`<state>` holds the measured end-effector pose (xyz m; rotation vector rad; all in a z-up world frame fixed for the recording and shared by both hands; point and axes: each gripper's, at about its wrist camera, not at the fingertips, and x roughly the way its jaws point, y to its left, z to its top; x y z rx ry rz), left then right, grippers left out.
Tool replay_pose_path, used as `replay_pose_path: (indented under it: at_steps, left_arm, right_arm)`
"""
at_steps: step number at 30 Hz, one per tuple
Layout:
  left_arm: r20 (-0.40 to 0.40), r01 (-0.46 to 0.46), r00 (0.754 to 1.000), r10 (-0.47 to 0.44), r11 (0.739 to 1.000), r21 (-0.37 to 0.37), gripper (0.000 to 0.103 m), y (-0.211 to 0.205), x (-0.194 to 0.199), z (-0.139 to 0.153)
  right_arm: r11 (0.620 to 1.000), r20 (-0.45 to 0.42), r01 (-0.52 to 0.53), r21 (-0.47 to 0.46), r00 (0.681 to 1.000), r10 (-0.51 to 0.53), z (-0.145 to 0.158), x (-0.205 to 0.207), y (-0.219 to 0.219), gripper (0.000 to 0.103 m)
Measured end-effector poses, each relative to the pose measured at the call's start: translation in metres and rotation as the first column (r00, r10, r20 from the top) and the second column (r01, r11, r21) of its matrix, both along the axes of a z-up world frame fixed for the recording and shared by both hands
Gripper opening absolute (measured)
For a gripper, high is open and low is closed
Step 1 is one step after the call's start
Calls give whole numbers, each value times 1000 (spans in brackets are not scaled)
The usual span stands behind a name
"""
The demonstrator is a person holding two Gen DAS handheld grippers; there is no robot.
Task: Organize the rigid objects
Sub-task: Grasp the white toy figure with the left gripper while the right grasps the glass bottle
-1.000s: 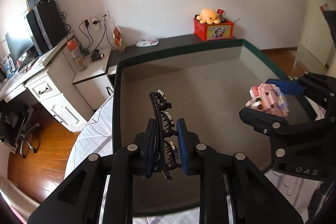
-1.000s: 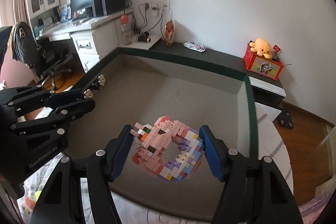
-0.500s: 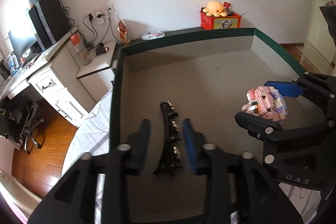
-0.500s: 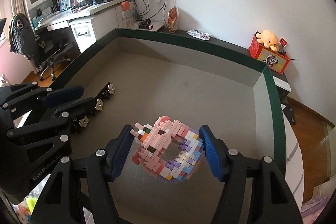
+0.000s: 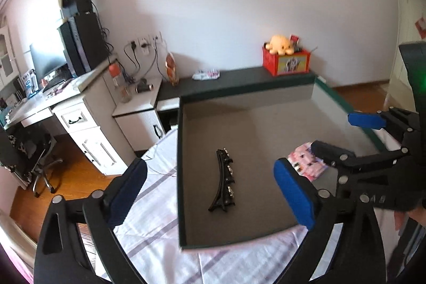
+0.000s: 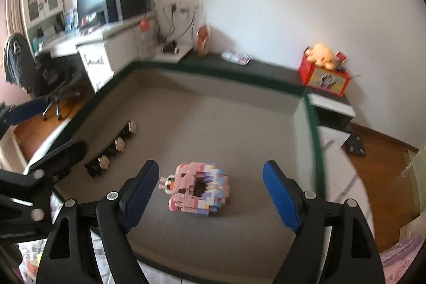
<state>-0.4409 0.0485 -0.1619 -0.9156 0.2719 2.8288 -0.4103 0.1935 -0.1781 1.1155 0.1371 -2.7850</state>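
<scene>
Your left gripper (image 5: 210,182) stands wide open, its jaws just having opened; nothing is held. The black hair clip (image 5: 223,181) lies flat on the tray (image 5: 181,151) floor between and beyond the pads. Your right gripper (image 6: 210,193) has also just opened. The pink brick model (image 6: 198,189), somewhat blurred, appears to rest on the tray floor, clear of both pads.

Bare tray floor (image 5: 266,129) beyond hair clip (image 5: 223,181) and brick ring (image 6: 198,189).
</scene>
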Motion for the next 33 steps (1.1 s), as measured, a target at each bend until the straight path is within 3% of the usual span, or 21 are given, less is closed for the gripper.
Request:
replay_pose_path:
  at_steps: [10,17,25,33]
  left_arm:
    - [-155,-43,987,47,999,27,103,-42,115,51]
    - [-185,-72,979,83,995,70,103,-61,201,50]
    - [-113,19,993,-15,999,33,103,-40,261,17]
    - [-7,65,998,-65,997,37,103,-24,273,-20]
  right_arm:
    - [998,-213,48,-35,976,-54,71,116,24,89]
    - [992,-304,123,-38,944,-129,84,209,33,90]
    - [985,-250,149,-85,954,-166,57,270,42,90]
    - [980,-162,180,-84,968,-191,21,297,48,90]
